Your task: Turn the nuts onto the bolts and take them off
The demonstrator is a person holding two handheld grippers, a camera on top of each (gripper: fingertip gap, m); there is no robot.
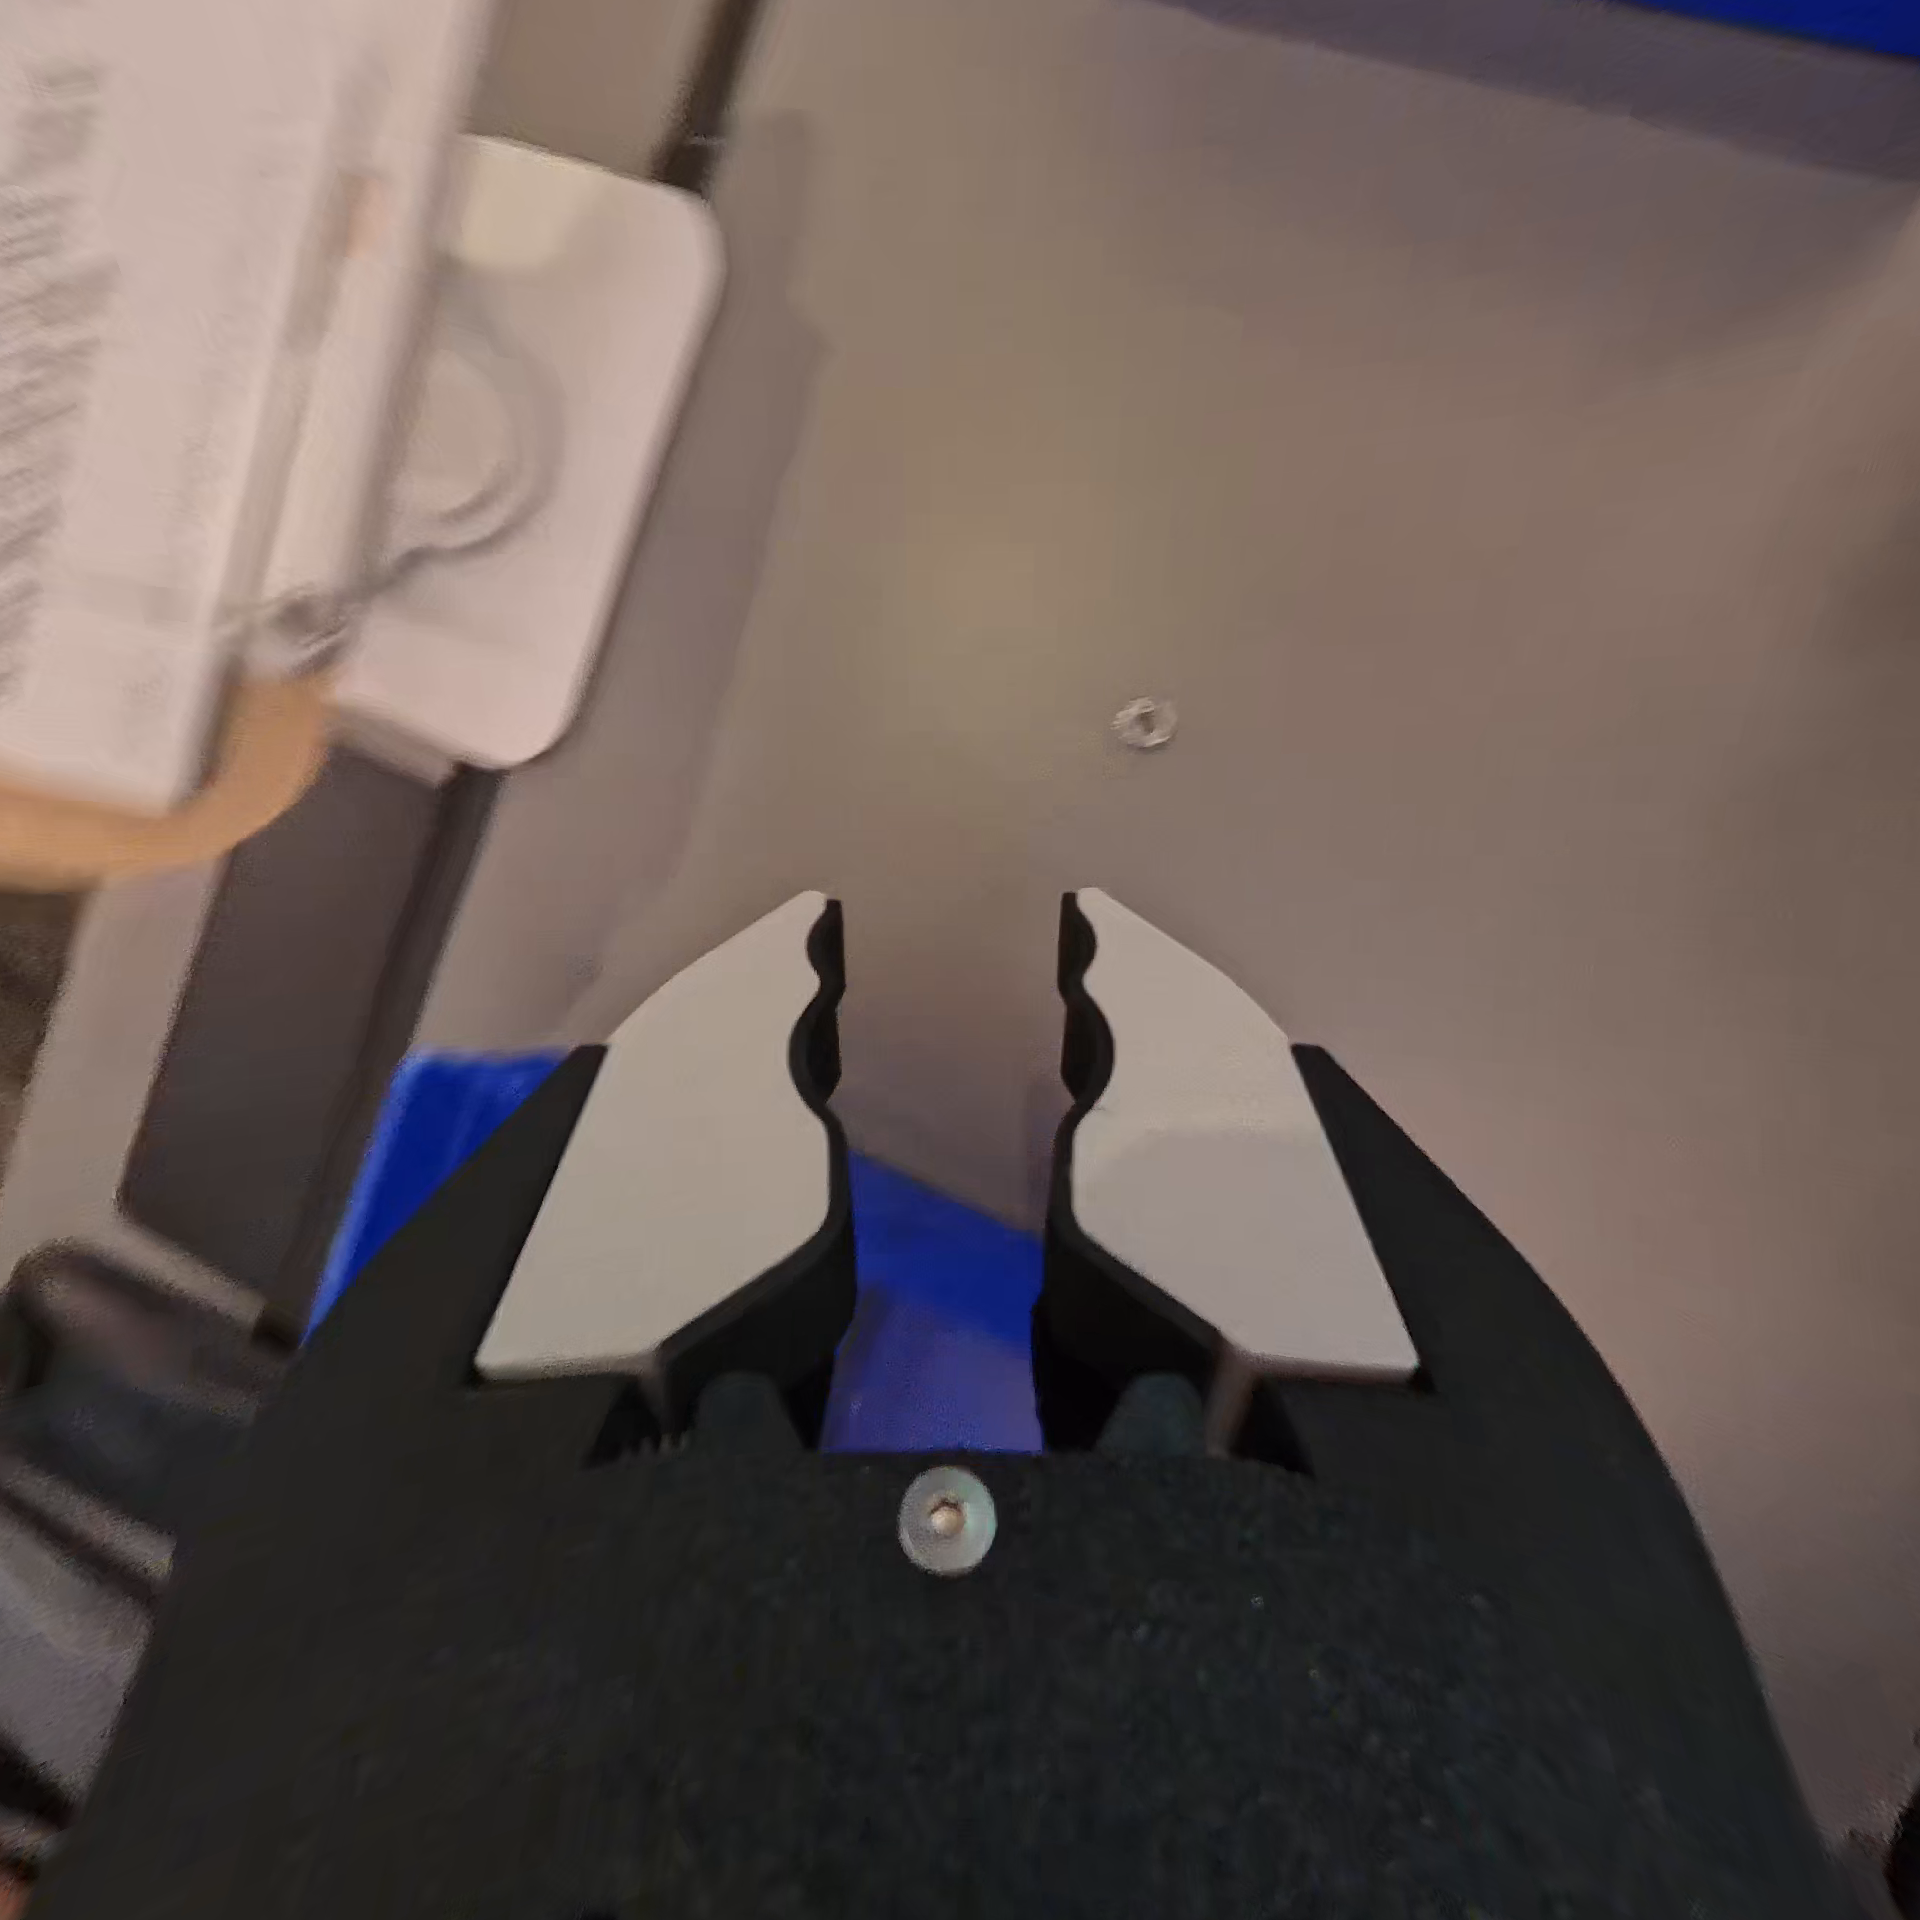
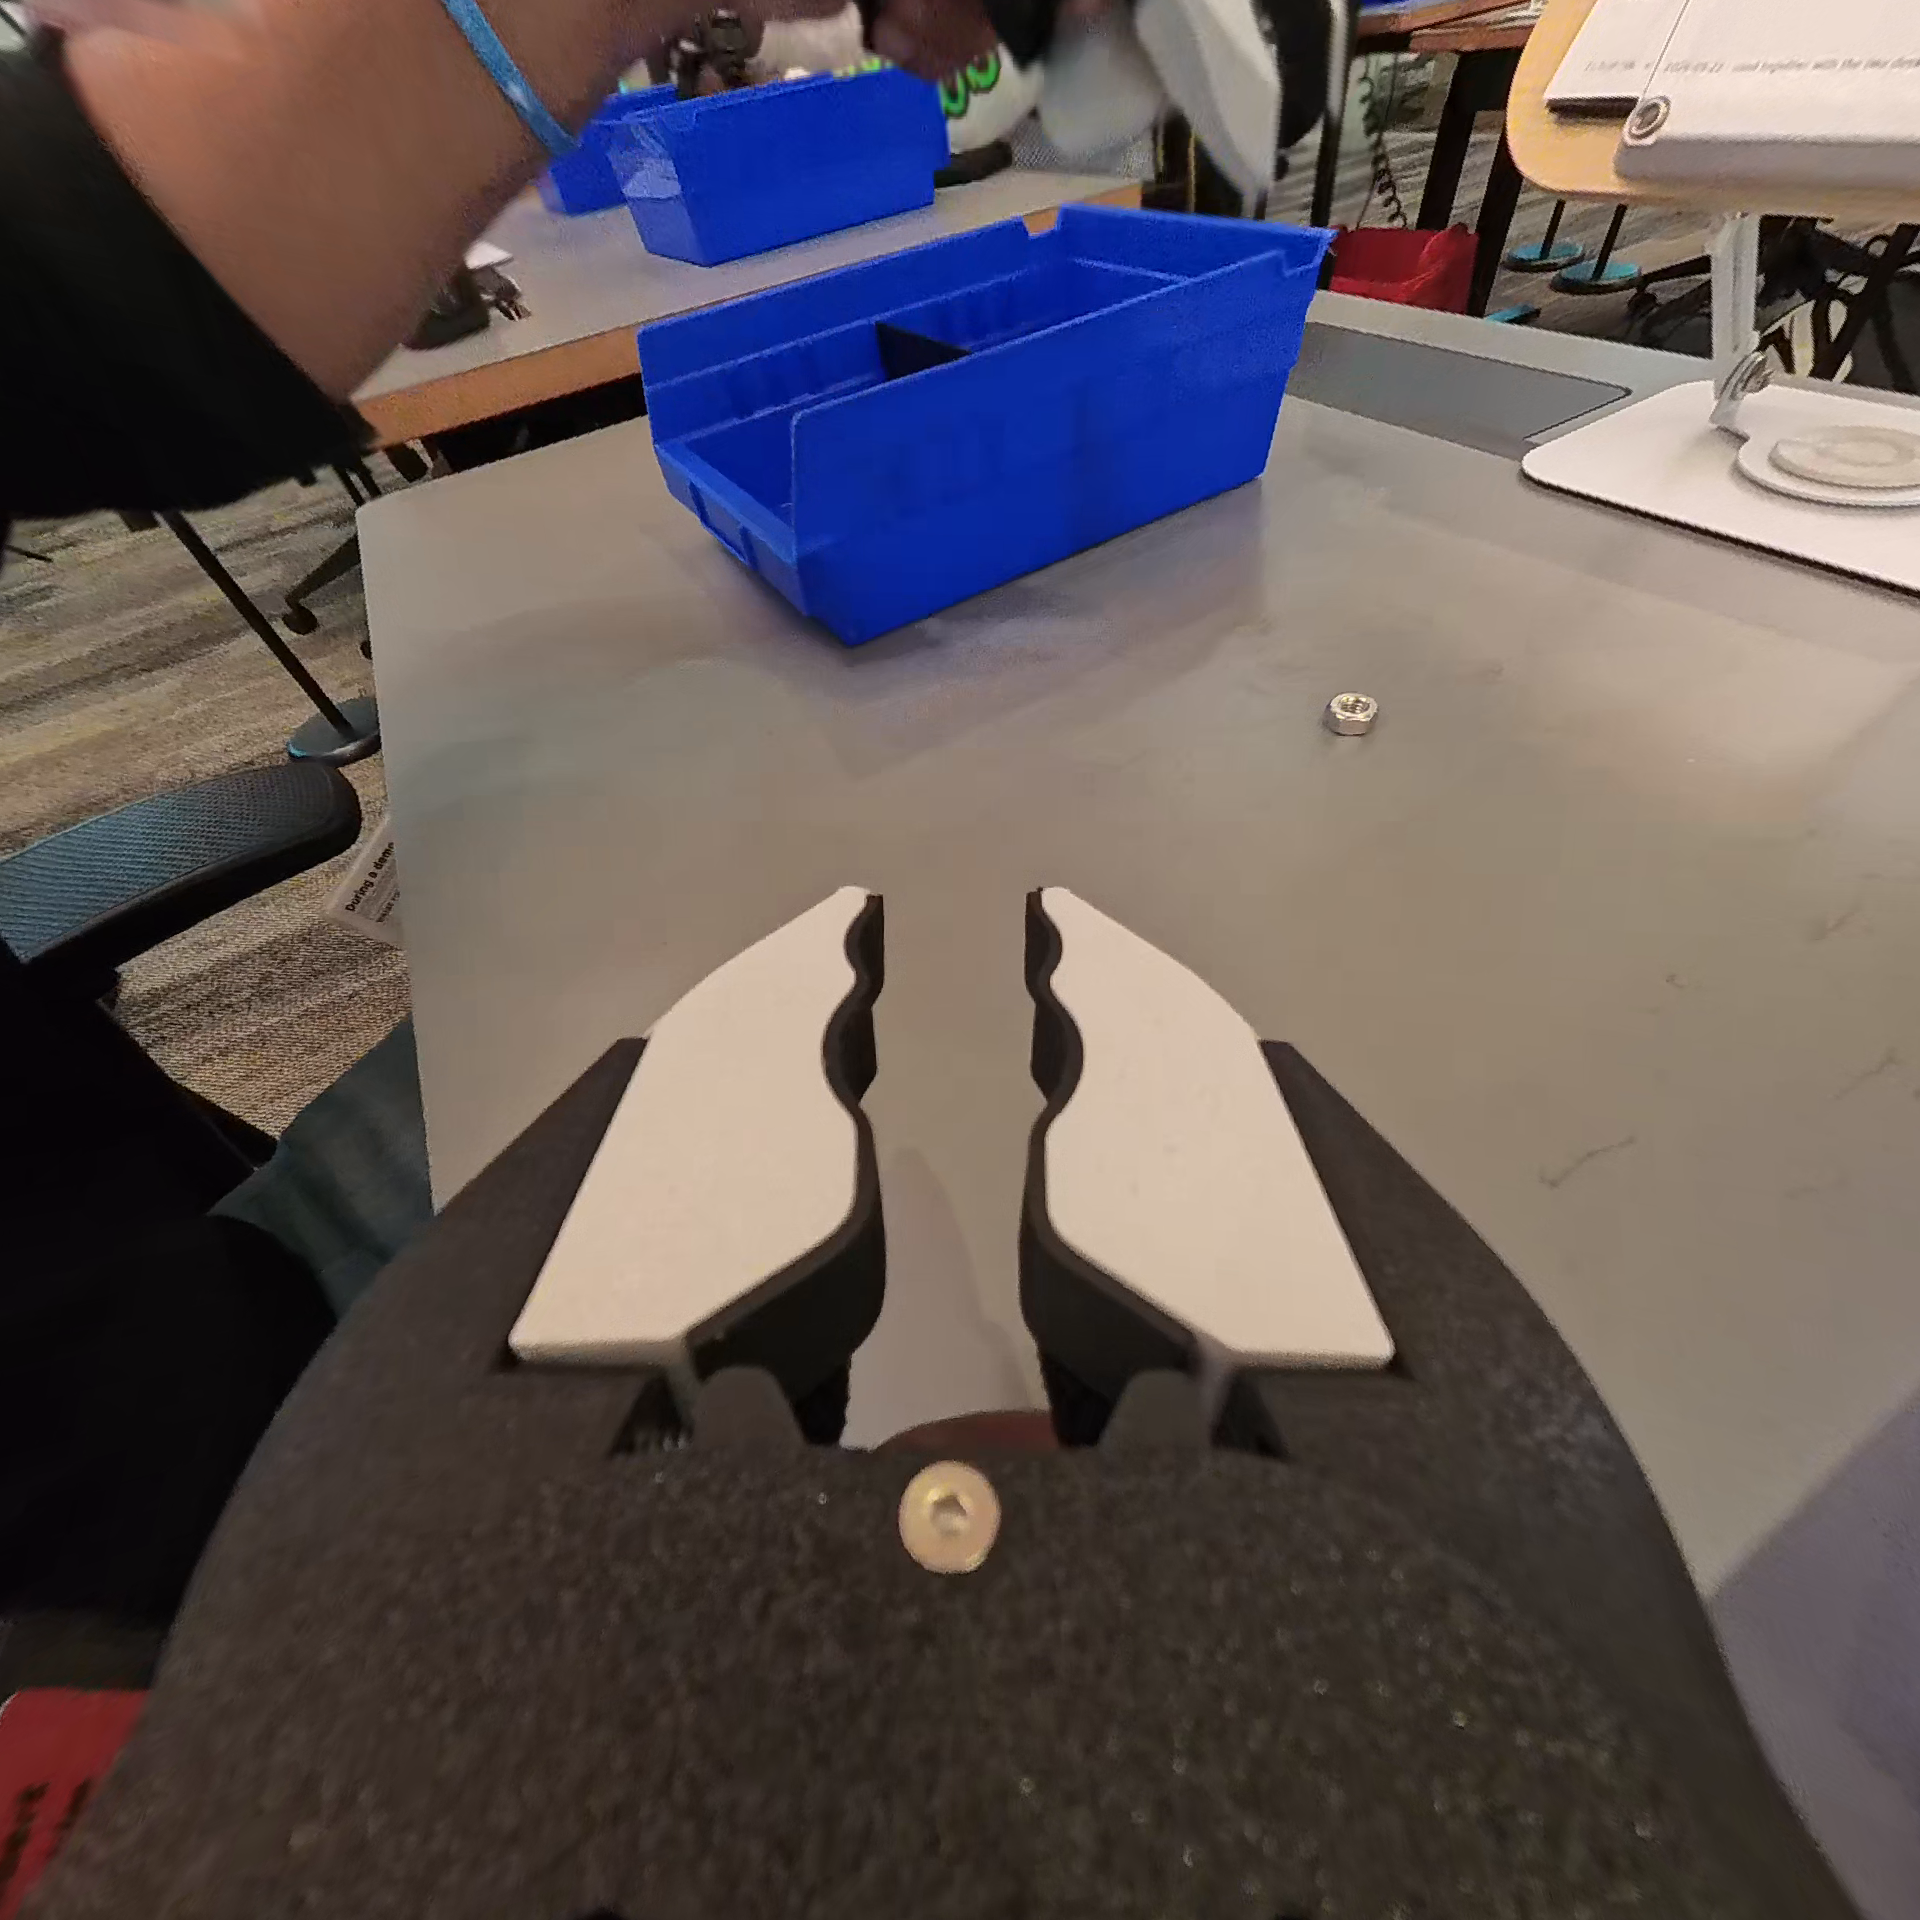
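A small silver hex nut [image 2: 1351, 714] lies flat on the grey table [image 2: 1143, 831], ahead and to the right of my right gripper [image 2: 954, 899], which is open and empty low over the table. The same nut [image 1: 1144, 722] shows blurred in the left wrist view, ahead and right of my left gripper [image 1: 951, 904], which is open and empty above the table. No bolt is in view.
A blue divided bin [image 2: 966, 436] stands on the table beyond my right gripper; its edge [image 1: 935, 1299] lies under my left gripper. A white stand base [image 2: 1766, 488] sits at the right. A person's arm [image 2: 260, 208] reaches across the upper left. More blue bins [image 2: 769, 166] sit on a far table. There is about 25 cm between the tips of the two grippers. The small silver hex nut [image 2: 1351, 714] lies some 15 cm from my left tips, 20 cm from my right tips.
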